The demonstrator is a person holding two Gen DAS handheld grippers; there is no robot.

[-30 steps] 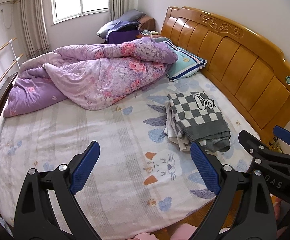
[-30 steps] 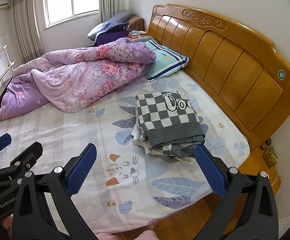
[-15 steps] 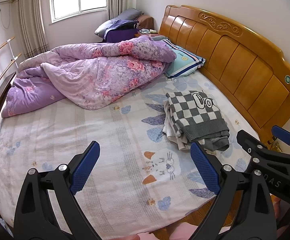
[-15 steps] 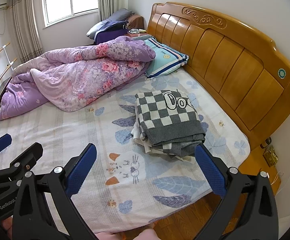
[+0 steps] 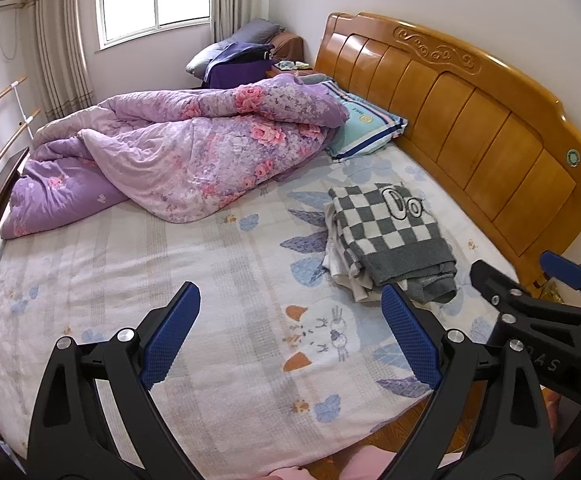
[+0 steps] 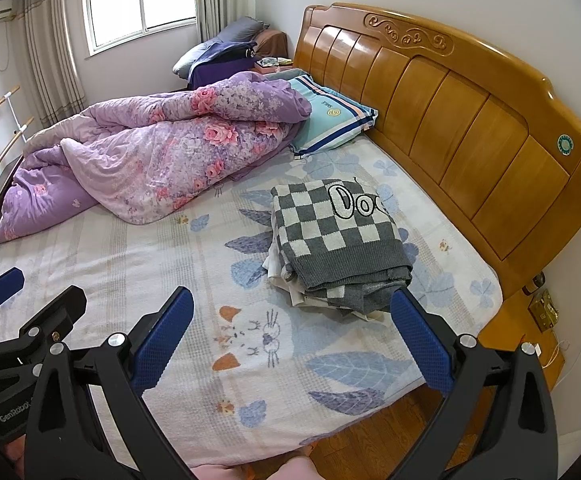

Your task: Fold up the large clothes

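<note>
A folded grey-and-white checkered sweater lies on top of a small stack of folded light clothes on the bed, near the headboard; it also shows in the right wrist view. My left gripper is open and empty, held above the near part of the bed, left of the stack. My right gripper is open and empty, just in front of the stack. Each gripper shows at the edge of the other's view.
A crumpled purple floral quilt covers the far left of the bed. A teal striped pillow leans by the wooden headboard. The patterned sheet lies flat in front. Wooden floor runs along the near bed edge.
Both views have drifted slightly; the stack sits a little further left and lower in the frames. Both grippers stay open and empty.
</note>
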